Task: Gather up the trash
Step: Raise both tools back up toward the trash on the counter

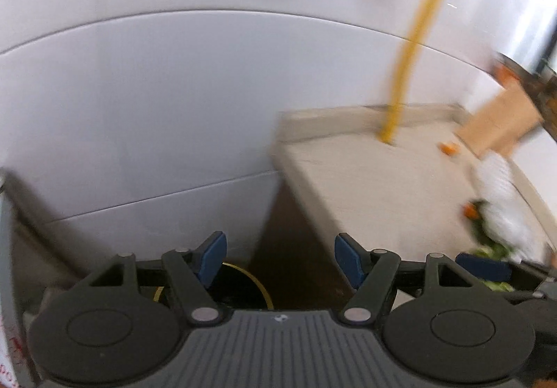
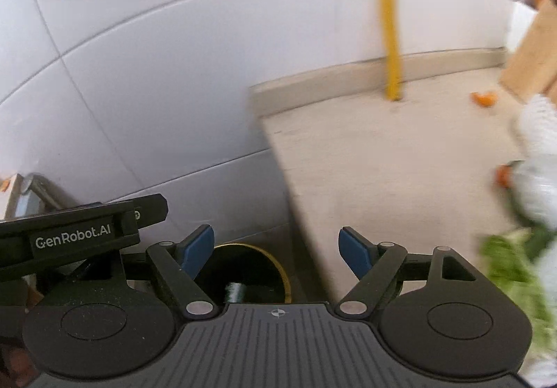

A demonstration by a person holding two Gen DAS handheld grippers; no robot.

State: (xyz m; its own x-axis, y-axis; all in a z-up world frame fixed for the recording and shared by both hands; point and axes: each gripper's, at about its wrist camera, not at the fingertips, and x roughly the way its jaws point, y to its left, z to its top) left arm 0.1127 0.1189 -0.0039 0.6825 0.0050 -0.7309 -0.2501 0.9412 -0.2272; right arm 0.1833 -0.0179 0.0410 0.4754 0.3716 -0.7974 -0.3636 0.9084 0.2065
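Observation:
Both views are blurred. My left gripper (image 1: 280, 257) is open, its blue pads holding nothing, above the gap beside a beige counter (image 1: 376, 186). Below it sits a black bin with a gold rim (image 1: 259, 283). My right gripper (image 2: 276, 250) is also open and empty over the same bin rim (image 2: 278, 266). On the counter (image 2: 383, 161) lie an orange peel (image 2: 484, 97), a second orange scrap (image 2: 503, 175), green leaves (image 2: 511, 262) and a white crumpled wrapper (image 2: 536, 151). In the left wrist view the peel (image 1: 449, 148), wrapper (image 1: 497, 193) and leaves (image 1: 491, 250) lie at the right.
A yellow pipe (image 2: 390, 22) rises from the counter's back along the white tiled wall. A wooden board (image 2: 532, 57) leans at the back right. The left gripper's body (image 2: 83, 235) fills the left of the right wrist view. Shelving stands at the far left (image 2: 31, 193).

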